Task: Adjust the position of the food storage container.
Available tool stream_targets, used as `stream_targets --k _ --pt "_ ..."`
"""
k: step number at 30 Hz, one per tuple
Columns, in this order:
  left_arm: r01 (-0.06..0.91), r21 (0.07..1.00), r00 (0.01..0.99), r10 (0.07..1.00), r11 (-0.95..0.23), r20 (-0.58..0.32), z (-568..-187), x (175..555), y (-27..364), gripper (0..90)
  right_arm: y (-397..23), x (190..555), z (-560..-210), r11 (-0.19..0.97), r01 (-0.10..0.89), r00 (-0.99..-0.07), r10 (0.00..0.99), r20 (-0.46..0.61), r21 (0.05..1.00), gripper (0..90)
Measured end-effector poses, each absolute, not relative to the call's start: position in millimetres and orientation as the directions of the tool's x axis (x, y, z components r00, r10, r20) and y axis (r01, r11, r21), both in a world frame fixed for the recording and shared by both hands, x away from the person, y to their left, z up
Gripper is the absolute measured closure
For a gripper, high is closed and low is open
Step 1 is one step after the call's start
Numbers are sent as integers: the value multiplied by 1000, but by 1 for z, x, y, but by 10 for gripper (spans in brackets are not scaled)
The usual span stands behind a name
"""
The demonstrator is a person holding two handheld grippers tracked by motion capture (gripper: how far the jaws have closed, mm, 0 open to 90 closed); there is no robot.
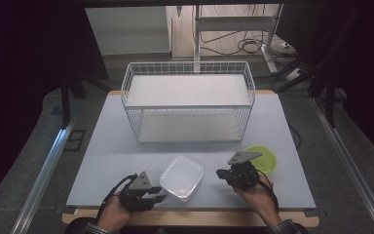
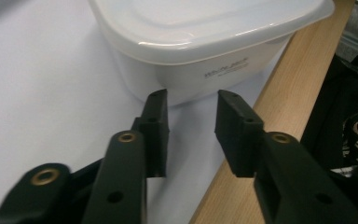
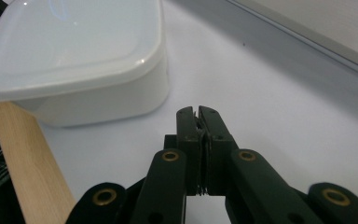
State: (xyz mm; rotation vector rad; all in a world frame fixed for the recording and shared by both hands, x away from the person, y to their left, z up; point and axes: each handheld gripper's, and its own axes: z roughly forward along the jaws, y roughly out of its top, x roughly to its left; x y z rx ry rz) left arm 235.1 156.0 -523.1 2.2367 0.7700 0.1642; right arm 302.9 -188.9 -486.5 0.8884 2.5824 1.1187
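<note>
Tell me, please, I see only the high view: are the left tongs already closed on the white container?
Observer: No. In the left gripper view the left tongs stand apart, short of the container, with nothing between them.
Operator: And the right tongs?
Observer: The right gripper view shows the right tongs pressed together, holding nothing.
Operator: Is something written on the container?
Observer: Yes, small dark lettering on the wall facing the left tongs, too blurred to read.

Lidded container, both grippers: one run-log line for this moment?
left gripper: open, short of lidded container | right gripper: shut, empty, beside container | green lid: behind right gripper
</note>
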Motion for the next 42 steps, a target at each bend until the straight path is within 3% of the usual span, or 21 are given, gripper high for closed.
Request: stream_targets --k 6,15,28,40,42 --pt "539 695 770 614 -476 -177 -524 245 159 738 -171 313 -490 542 453 -794 606 45 708 861" --pt "592 697 718 658 -405 -228 -525 261 150 775 -158 323 -495 535 486 -778 625 62 692 879" --pt "603 706 672 713 -371 -200 -523 298 148 796 -157 310 -495 540 513 -775 626 89 667 891" --pt "609 719 672 699 -334 -244 -526 307 146 778 -156 301 -496 554 504 -801 587 118 662 882" --pt "598 724 666 716 -345 -209 -526 307 142 771 -153 300 -495 567 503 -791 606 84 653 887"
